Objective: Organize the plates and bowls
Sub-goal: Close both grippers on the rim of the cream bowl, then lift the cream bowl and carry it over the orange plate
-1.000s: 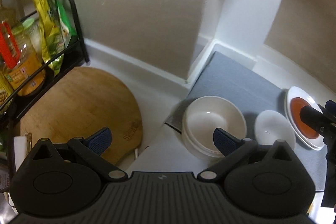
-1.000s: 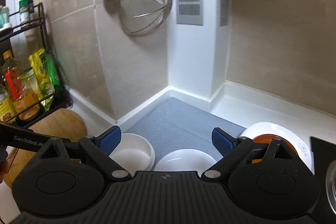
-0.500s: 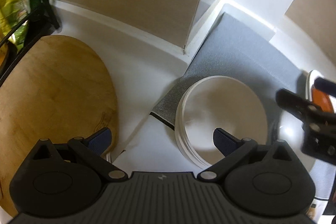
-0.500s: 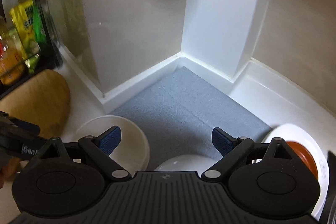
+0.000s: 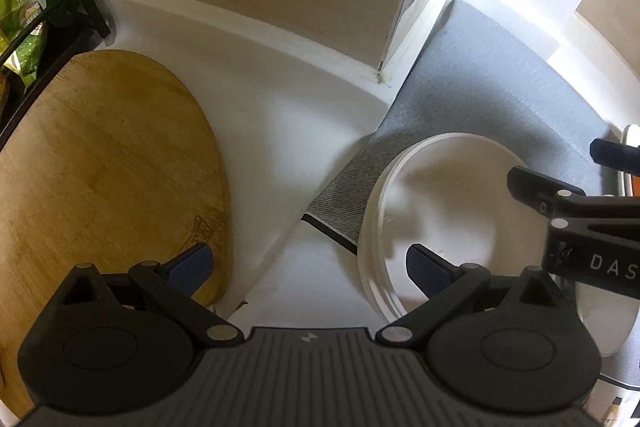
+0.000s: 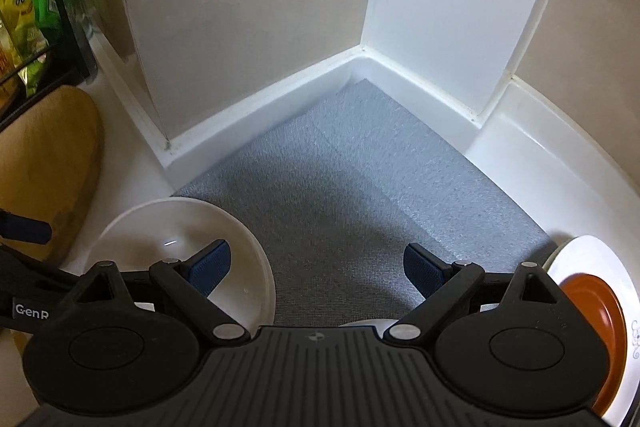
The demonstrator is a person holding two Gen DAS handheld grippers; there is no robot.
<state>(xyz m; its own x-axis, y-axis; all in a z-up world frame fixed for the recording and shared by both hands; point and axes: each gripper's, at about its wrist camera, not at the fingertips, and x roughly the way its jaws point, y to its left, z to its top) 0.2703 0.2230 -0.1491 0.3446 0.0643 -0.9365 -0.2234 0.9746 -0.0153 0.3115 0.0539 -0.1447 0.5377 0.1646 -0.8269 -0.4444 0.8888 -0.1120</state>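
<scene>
Bowls come first: a stack of white bowls [image 5: 440,211] sits on the grey mat [image 5: 500,75], under the right fingertip of the left gripper [image 5: 308,269], whose 2 fingers are spread wide and hold nothing. Its left fingertip hangs over the edge of the wooden cutting board [image 5: 104,163]. The right gripper [image 6: 316,267] is also spread and empty, hovering above the mat [image 6: 340,167]; the bowls [image 6: 172,227] lie beneath its left finger. A white plate with an orange centre [image 6: 592,267] sits just past its right finger. A smaller white dish [image 5: 604,319] lies behind the left gripper's right finger.
</scene>
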